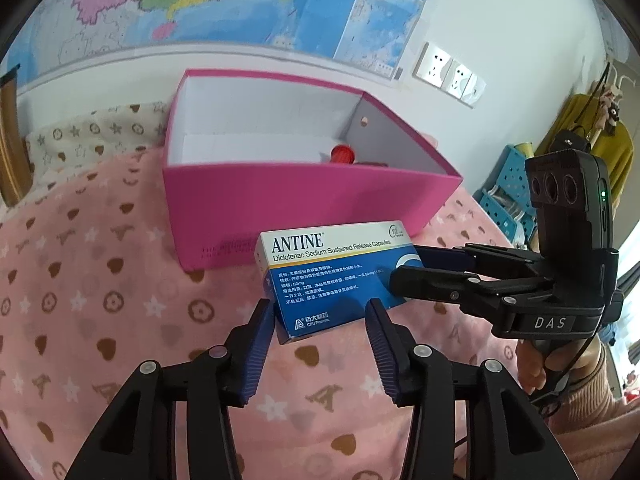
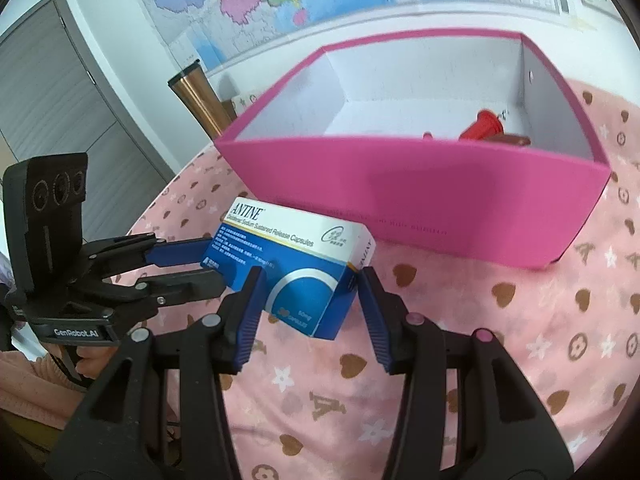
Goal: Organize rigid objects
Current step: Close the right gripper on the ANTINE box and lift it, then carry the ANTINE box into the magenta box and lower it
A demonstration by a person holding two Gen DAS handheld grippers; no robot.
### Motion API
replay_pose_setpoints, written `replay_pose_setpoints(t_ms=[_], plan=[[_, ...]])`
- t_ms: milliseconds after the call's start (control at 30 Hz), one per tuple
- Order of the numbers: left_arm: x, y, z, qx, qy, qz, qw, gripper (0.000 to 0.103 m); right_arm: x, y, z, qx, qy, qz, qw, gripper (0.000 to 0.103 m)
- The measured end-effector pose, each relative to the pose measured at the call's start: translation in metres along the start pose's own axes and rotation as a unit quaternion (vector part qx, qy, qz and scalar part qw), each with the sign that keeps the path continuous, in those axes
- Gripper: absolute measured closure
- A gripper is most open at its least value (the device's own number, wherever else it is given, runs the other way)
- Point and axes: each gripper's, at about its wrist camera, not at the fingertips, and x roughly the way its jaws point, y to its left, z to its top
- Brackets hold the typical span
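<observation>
Your left tongs (image 1: 319, 310) stand narrowly apart and are clamped on the medicine box (image 1: 332, 276). In the left wrist view the two blue pads (image 1: 260, 344) bracket its near lower corner, the left pad against the box's short edge and the right pad against its long lower edge. Your right tongs (image 2: 310, 276) are also closed on the same box. In the right wrist view the pads sit flat against its two opposite sides at the end with the white ring, with no gap showing on either side. Each view shows the other tongs coming in from the side, one finger over and one under the box end, so the box is held from both ends at once. The box is blue and white, printed ANTINE, face up and tilted, with the printed white band on its far side. It lies directly between the fingertips in both views, just in front of the open pink box (image 1: 280, 208) and near its front wall but not touching it. Whether the medicine box's lower corner touches the pink patterned blanket (image 1: 100, 280) on the bed you cannot tell from these views. The pink box sits on that blanket, and a red-capped item (image 1: 343, 155) lies inside it at the right-hand end. A hand in a pink sleeve (image 1: 576, 392) grips the right handle.
</observation>
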Motion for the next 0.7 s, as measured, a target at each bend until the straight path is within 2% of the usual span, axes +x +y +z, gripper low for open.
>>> replay_pose_setpoints(t_ms=[700], plan=[[-0.014, -0.007, 0.034, 0.021, -0.033, 0.0, 0.9992, 0.056, -0.019, 0.004, 0.024, -0.02, -0.036, -0.013, 0.999, 0.052]])
